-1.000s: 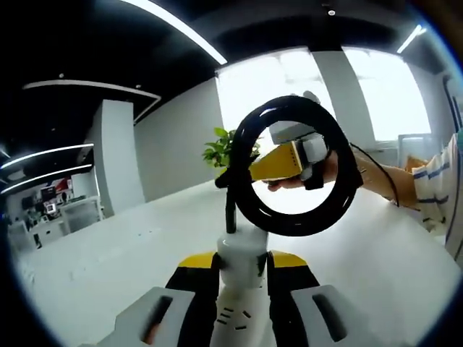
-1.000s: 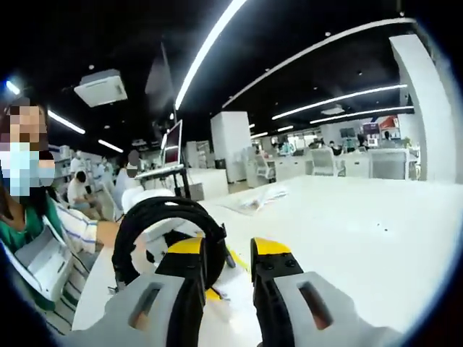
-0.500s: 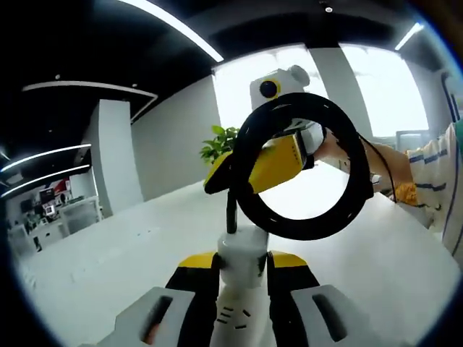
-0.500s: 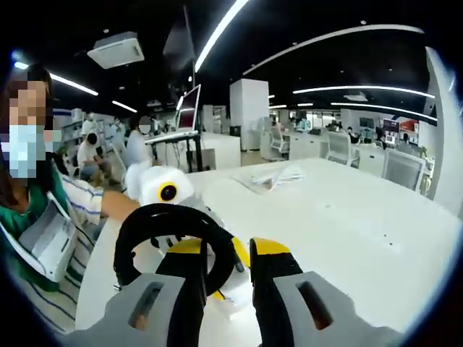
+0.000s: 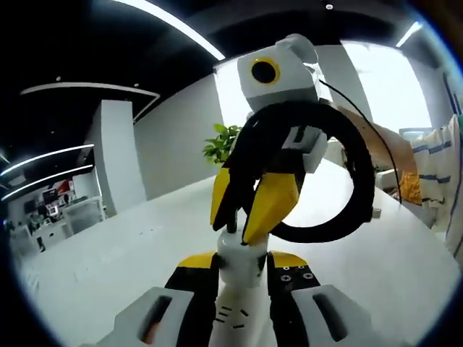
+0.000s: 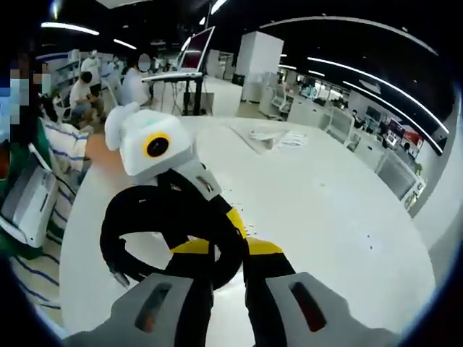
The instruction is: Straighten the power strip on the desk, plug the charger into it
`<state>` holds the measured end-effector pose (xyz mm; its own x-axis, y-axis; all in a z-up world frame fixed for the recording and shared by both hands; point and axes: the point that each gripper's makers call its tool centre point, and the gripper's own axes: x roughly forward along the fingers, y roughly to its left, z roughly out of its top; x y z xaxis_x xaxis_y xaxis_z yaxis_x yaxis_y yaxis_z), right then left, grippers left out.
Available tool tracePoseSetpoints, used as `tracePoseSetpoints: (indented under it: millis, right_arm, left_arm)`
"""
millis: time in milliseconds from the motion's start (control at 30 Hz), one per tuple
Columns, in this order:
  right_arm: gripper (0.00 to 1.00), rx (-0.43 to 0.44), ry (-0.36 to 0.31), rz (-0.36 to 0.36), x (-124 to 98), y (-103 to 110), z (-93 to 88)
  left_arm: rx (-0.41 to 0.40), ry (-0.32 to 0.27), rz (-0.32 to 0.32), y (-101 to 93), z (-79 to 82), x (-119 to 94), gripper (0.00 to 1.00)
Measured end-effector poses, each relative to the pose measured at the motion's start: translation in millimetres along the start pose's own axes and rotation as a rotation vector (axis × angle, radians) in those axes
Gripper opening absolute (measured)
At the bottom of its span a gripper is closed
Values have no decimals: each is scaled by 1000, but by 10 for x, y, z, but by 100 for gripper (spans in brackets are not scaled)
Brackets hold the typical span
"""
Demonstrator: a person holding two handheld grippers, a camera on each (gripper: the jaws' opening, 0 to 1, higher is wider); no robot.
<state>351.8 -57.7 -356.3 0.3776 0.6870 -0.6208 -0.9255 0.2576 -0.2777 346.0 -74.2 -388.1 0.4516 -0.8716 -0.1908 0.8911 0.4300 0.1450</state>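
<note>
In the left gripper view, the left claw [image 5: 242,271] is clenched on the white end of the power strip [image 5: 241,264], which stands up between its yellow-tipped jaws. A thick black cable [image 5: 358,188] rises from that white end and curls into a round coil just above it. The right claw [image 5: 255,210] comes down from above, its yellow tips reaching the coil right over the white end, with one strand of cable running between the tips. In the right gripper view, the right claw [image 6: 218,253] has its jaws drawn close around the coiled black cable [image 6: 145,217]; the left claw [image 6: 235,220] sits just beyond the coil. Whether the right claw fully grips the cable I cannot tell. Underneath lies a broad white counter [image 6: 311,195], bare but for some papers [image 6: 278,136] far off. A green plant [image 5: 221,148] stands at the counter's far edge in front of bright windows [image 5: 394,87]. The room is an open office with a dark ceiling, long light strips [image 5: 177,29], a monitor on a stand [image 6: 195,50], and seated people [image 6: 83,90]. A striped sleeve [image 5: 438,163] shows at the side. No writing is readable.
</note>
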Motion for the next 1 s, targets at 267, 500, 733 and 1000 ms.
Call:
tracePoseSetpoints:
  millis: [267,500,733,1000]
  right_arm:
    - [13,80,-38,27,84,53,-20]
    - [12,125,-46,32,71,-5,-9]
    - [12,162,-39,34,57,-44,-5]
    - [12,178,-11,26,24,-71,-7]
  left_arm:
    - [-31,11,-25,-4,-44,-115,24]
    - [-41,9,33,204,-111,-635,20]
    - [60,27,211,575,-254,-1211,20]
    - [-72,-50,253,689,-141,-1345,20]
